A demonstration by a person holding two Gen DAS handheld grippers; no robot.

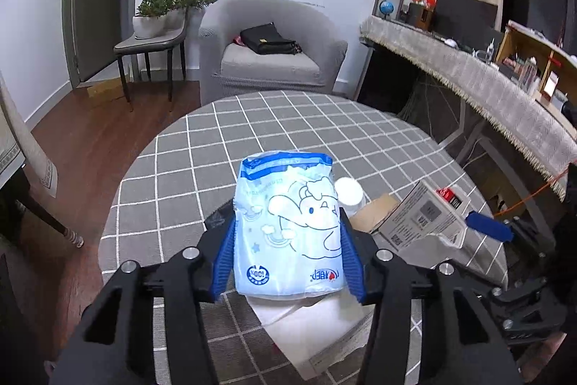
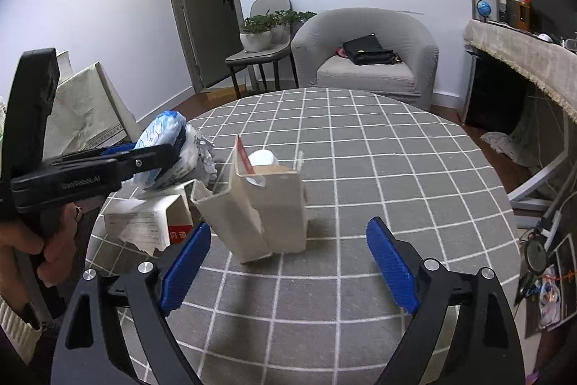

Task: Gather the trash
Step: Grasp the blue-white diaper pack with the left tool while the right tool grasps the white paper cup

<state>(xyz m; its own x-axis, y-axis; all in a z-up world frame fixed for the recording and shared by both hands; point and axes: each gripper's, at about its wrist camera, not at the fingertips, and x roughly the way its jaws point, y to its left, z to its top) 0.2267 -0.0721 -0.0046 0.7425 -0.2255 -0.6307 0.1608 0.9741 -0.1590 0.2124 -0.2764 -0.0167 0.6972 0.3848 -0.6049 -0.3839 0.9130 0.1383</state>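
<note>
Left gripper (image 1: 288,251) clamped on blue tissue pack (image 1: 286,226), lifted over table (image 1: 252,125). Right gripper (image 2: 288,262) wide; close squarely on torn carton (image 2: 267,208) at 12 o'clock.

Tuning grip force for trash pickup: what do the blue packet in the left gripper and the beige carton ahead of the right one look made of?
Blue packet: thin plastic film, glossy, going by its crinkles, glare and printed cartoon; it looks soft and is clamped between the left gripper fingers.
Beige carton: probably thin cardboard, matte, with sharp folds and an open top flap.
</note>
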